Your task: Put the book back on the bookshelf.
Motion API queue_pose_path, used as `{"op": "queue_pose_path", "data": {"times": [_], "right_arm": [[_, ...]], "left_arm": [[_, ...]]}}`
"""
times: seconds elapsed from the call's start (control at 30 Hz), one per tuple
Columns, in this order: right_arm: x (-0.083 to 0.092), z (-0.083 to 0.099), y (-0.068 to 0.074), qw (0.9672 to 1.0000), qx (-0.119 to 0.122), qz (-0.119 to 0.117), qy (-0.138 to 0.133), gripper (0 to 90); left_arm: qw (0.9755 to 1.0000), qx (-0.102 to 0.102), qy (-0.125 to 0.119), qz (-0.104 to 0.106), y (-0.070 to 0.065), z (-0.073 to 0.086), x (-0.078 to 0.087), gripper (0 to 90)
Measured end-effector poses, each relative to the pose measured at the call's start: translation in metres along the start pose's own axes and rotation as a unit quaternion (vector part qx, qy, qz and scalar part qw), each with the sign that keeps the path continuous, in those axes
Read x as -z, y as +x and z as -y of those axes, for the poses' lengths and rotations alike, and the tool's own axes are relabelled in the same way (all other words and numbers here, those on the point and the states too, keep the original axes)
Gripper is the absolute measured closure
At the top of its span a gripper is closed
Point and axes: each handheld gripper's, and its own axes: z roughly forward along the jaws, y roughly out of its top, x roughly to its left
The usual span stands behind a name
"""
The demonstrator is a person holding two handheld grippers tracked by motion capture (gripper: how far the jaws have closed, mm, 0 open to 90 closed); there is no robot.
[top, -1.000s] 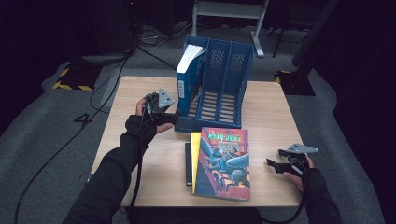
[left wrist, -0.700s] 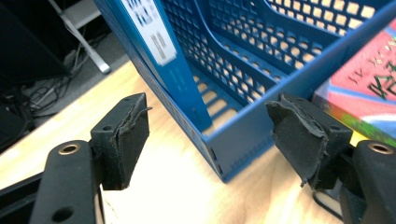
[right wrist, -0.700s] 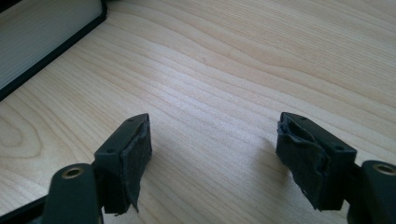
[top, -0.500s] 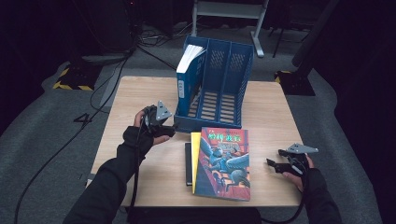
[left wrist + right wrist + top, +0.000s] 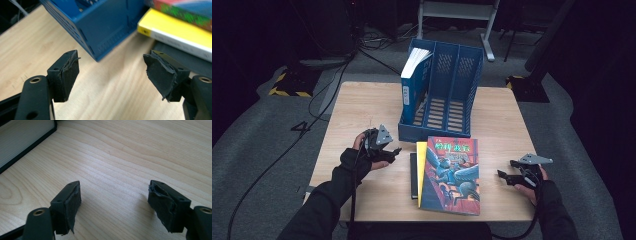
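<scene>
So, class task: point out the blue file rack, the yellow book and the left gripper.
blue file rack [image 5: 434, 132], high view, front wall.
yellow book [image 5: 175, 32], left gripper view, cover.
left gripper [image 5: 395, 151], high view, between the fingertips.

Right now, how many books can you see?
4: a blue book upright in the file rack; a colourful book stacked on a yellow one and a black one. More may be hidden.

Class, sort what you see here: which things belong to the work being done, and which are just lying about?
Belong to the work:
stack of books
blue file rack
blue book standing in it
left gripper, open
right gripper, open

Just lying about:
cables on the floor
metal stand behind the table
</scene>
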Motion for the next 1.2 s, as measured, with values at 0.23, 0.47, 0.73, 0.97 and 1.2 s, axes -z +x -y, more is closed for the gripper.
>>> {"op": "queue_pose_path", "data": {"times": [0.23,0.47,0.73,0.97,1.2], "right_arm": [[0.0,0.0,0.0,1.0,-0.001,0.0,0.001,26.7],[0.001,-0.001,0.001,1.0,0.001,0.001,0.01,25.9],[0.008,-0.01,0.011,0.9995,0.013,-0.022,0.02,24.3],[0.026,-0.021,0.024,0.9985,0.024,-0.048,0.006,23.2],[0.05,-0.035,0.044,0.9957,0.042,-0.083,-0.007,23.8]], "left_arm": [[0.9994,-0.009,0.017,0.028,-0.01,0.018,-0.001,26.5],[0.997,-0.023,0.034,0.065,-0.028,0.035,-0.003,25.7],[0.9943,-0.024,0.034,0.098,-0.041,0.05,0.0,24.7],[0.9915,-0.025,0.039,0.121,-0.047,0.059,0.002,24.1],[0.9879,-0.013,0.045,0.148,-0.053,0.067,0.002,22.3]]}}
